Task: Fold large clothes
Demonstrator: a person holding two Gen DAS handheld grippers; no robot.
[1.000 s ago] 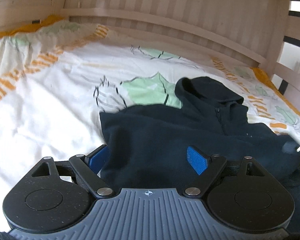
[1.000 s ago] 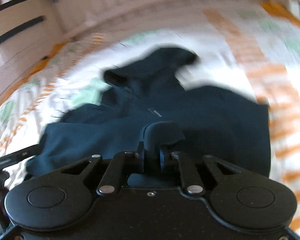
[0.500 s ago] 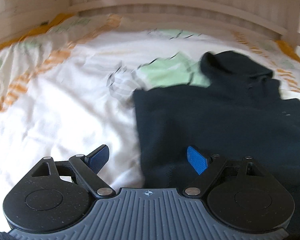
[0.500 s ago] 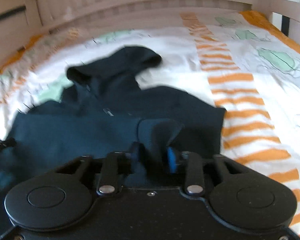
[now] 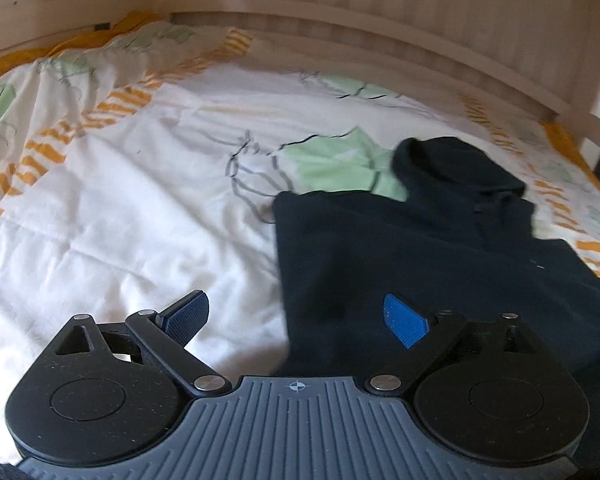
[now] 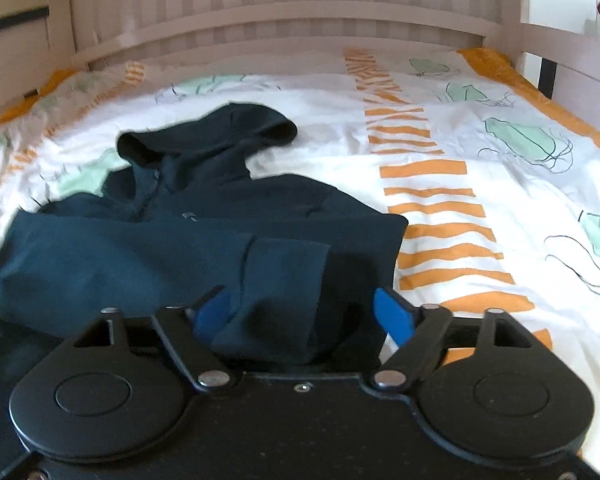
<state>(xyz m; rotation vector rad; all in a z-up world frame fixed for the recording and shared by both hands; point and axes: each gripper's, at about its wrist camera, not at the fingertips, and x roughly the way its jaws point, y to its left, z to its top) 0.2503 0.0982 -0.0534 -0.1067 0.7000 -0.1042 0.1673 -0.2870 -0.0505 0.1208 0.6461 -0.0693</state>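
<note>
A dark navy hoodie (image 5: 420, 248) lies flat on the bed with its hood toward the headboard; it also shows in the right wrist view (image 6: 204, 232). My left gripper (image 5: 296, 316) is open and empty, straddling the hoodie's left edge. My right gripper (image 6: 304, 312) is open, and the folded-over sleeve cuff (image 6: 280, 280) lies loose between its blue pads, over the hoodie's right side.
The bed has a white duvet (image 5: 120, 220) with orange stripes and green prints, seen also in the right wrist view (image 6: 480, 200). A pale wooden slatted headboard (image 6: 280, 20) and side rails (image 5: 572, 112) ring the mattress.
My right gripper was shut on the sleeve cuff and has opened, leaving the cuff lying on the hoodie. My left gripper stayed open and shifted left toward the hoodie's left edge.
</note>
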